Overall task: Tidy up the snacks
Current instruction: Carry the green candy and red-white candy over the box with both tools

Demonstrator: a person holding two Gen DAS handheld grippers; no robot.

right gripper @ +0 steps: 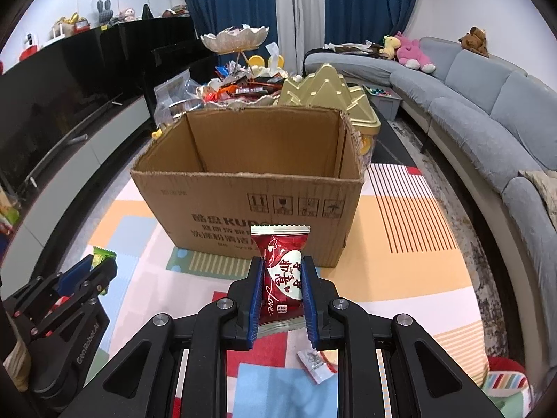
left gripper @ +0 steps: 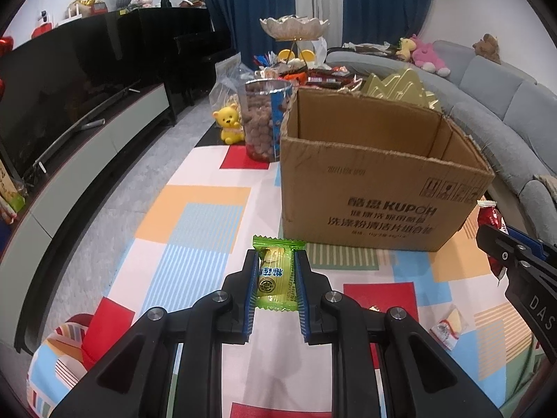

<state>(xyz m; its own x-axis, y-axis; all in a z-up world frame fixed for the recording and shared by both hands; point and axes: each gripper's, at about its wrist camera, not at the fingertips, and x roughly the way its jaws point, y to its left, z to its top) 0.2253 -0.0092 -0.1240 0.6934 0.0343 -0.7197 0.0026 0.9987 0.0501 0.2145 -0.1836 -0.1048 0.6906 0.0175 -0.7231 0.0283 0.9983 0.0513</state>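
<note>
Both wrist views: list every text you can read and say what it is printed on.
"KUPOH": front of the cardboard box; the Chinese lines beneath are too blurred to read.
"Love": red snack packet held in the right gripper.
"GenRobot.AI": body of the left gripper.
Green snack packet: print unreadable.

Even indoor light, sharp centre, fisheye-bent edges (dark vignette corners)

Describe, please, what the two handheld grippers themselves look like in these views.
Both the left gripper and the right gripper are matte black linkage frames with round silver pivot bolts and two fingers lined with blue ribbed pads. White lettering marks their side bodies. No cables, hands or sleeves show.
</note>
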